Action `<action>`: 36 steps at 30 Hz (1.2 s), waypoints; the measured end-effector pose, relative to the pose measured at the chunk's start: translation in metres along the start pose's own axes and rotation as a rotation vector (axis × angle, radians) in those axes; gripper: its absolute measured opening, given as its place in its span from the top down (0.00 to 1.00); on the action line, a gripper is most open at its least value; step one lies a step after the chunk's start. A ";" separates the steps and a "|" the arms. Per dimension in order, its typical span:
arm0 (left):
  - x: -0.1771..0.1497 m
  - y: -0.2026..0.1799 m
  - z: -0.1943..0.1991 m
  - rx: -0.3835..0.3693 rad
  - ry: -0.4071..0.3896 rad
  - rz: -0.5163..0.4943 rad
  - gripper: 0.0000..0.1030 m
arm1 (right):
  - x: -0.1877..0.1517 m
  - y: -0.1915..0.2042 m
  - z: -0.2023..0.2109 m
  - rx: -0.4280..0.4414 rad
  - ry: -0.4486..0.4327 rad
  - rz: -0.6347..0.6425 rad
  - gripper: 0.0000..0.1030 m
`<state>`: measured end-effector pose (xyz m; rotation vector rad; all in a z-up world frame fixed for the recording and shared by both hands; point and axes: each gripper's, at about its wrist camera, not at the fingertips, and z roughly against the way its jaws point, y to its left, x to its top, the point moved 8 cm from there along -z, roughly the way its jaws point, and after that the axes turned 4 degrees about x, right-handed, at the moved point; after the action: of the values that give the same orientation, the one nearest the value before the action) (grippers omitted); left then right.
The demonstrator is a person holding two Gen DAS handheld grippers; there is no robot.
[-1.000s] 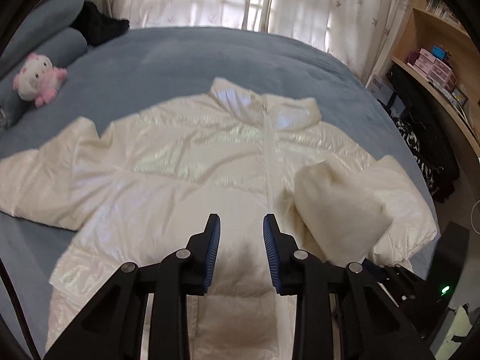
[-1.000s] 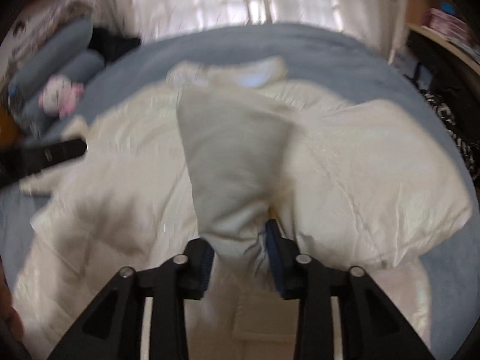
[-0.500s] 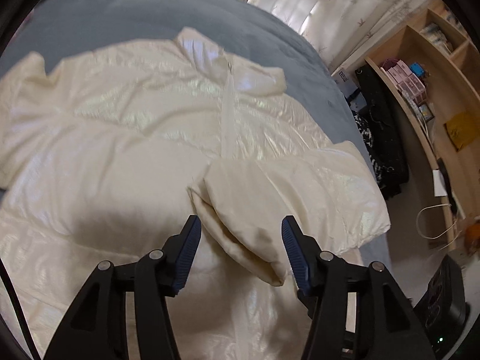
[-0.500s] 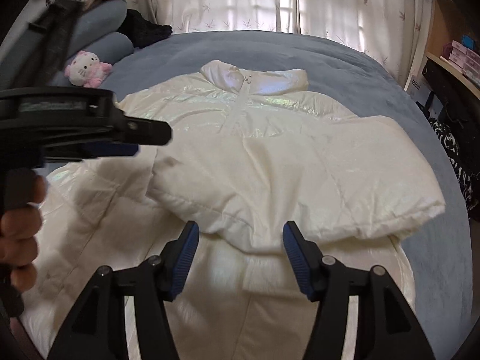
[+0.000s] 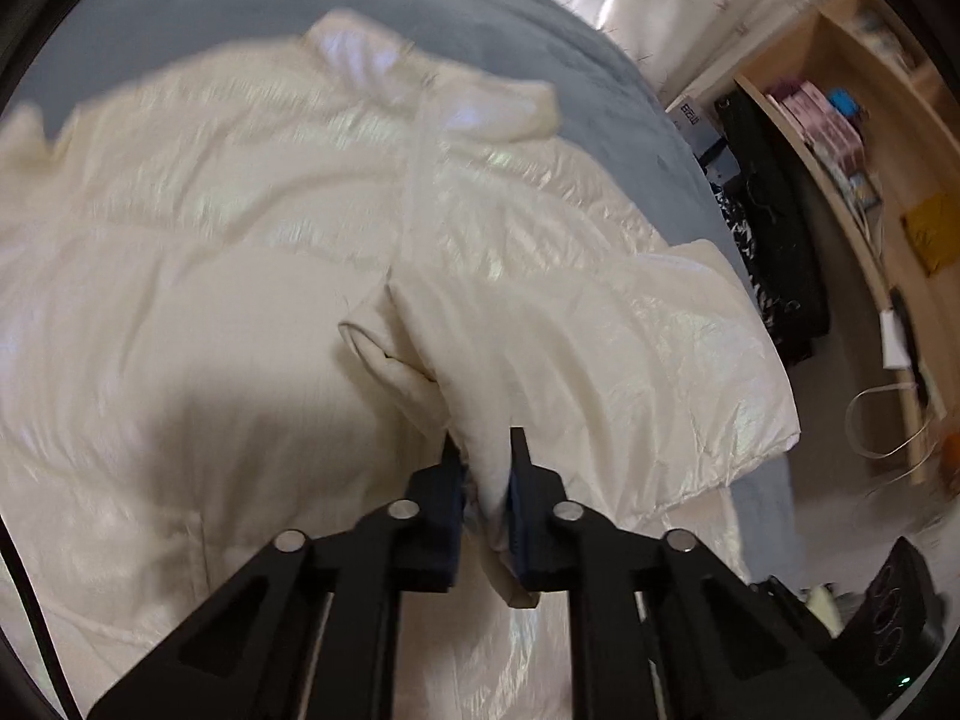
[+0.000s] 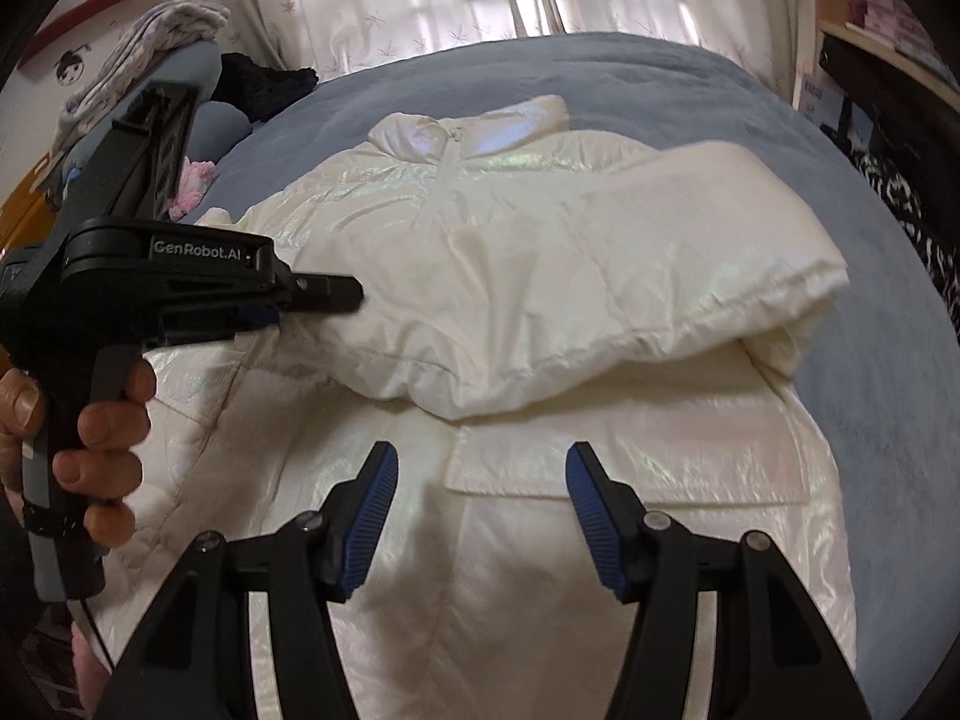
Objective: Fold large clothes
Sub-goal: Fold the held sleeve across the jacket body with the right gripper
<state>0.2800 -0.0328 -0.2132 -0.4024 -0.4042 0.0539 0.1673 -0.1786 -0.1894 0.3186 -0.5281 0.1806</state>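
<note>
1. Left wrist view: the left gripper (image 5: 483,468) has just closed its jaws and now pinches the cuff end of the sleeve (image 5: 576,360).
2. The jacket (image 5: 198,300) lies face up on the bed (image 5: 540,18), collar (image 5: 420,84) toward 12 o'clock, and that sleeve is folded across the chest from 3 o'clock.
3. Right wrist view: the right gripper (image 6: 480,498) hangs with its jaws apart and nothing between them, above the jacket's lower front.
4. A hand (image 6: 78,420) at 9 o'clock holds the left gripper's handle.
5. Shelves (image 5: 840,138) stand at 2 o'clock.
</note>
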 end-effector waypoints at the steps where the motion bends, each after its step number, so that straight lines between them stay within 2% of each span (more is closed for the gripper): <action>1: 0.007 -0.008 0.006 0.023 -0.026 -0.038 0.93 | 0.000 -0.005 0.003 -0.002 -0.001 -0.010 0.43; 4: 0.031 -0.032 0.031 0.067 -0.131 -0.142 0.94 | 0.004 -0.021 0.014 -0.019 -0.016 -0.035 0.43; 8: 0.066 -0.052 0.074 0.127 -0.311 -0.252 0.94 | 0.011 -0.042 0.030 -0.043 -0.036 -0.078 0.43; 11: 0.085 -0.052 0.087 0.176 -0.380 -0.308 0.94 | 0.020 -0.065 0.037 -0.052 -0.036 -0.141 0.43; 14: 0.095 -0.039 0.079 0.224 -0.373 -0.312 0.94 | 0.032 -0.090 0.038 -0.056 -0.033 -0.226 0.43; 17: 0.102 -0.011 0.056 0.285 -0.332 -0.284 0.94 | 0.047 -0.116 0.037 -0.047 -0.043 -0.314 0.43; 23: 0.091 0.070 -0.014 0.380 -0.179 -0.163 0.90 | 0.078 -0.159 0.004 -0.014 -0.037 -0.436 0.42; 25: 0.083 0.084 -0.024 0.362 -0.155 -0.133 0.83 | 0.085 -0.172 -0.016 -0.014 -0.021 -0.458 0.42; 26: 0.081 0.090 -0.026 0.351 -0.149 -0.116 0.76 | 0.085 -0.175 -0.024 -0.011 -0.012 -0.463 0.42; 29: 0.082 0.092 -0.028 0.316 -0.143 -0.088 0.69 | 0.084 -0.182 -0.052 -0.019 0.027 -0.458 0.42; 32: 0.084 0.090 -0.031 0.273 -0.131 -0.075 0.54 | 0.079 -0.185 -0.070 0.002 0.041 -0.472 0.42; 36: 0.084 0.075 -0.040 0.261 -0.133 -0.137 0.51 | 0.073 -0.189 -0.080 0.035 0.041 -0.516 0.37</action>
<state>0.3749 0.0327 -0.2452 -0.1130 -0.5476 0.0000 0.3138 -0.3212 -0.2637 0.4737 -0.3877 -0.3028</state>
